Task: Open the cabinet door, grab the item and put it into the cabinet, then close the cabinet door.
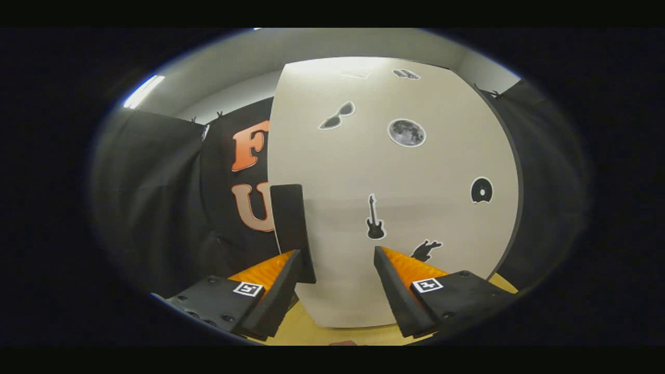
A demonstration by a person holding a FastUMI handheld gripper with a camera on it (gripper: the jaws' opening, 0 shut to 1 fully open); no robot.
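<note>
Gripper view: tool (336, 254) fingers spread apart, gripping nothing, above tan surface (306, 332). Just ahead, one closed cabinet door (415, 182), its one dark handle (292, 228) beside the left finger. Six stickers on the door.

No readable text; cabinet door (395, 197) carries picture stickers only; square coded markers (248, 289) on gripper fingers.

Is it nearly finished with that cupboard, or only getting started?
Hard to tell which end. The white cabinet door looks shut. The gripper is open and empty, fingers spread before the door, by its dark handle. If this is the start, opening, loading and closing are left; I cannot see the item.
</note>
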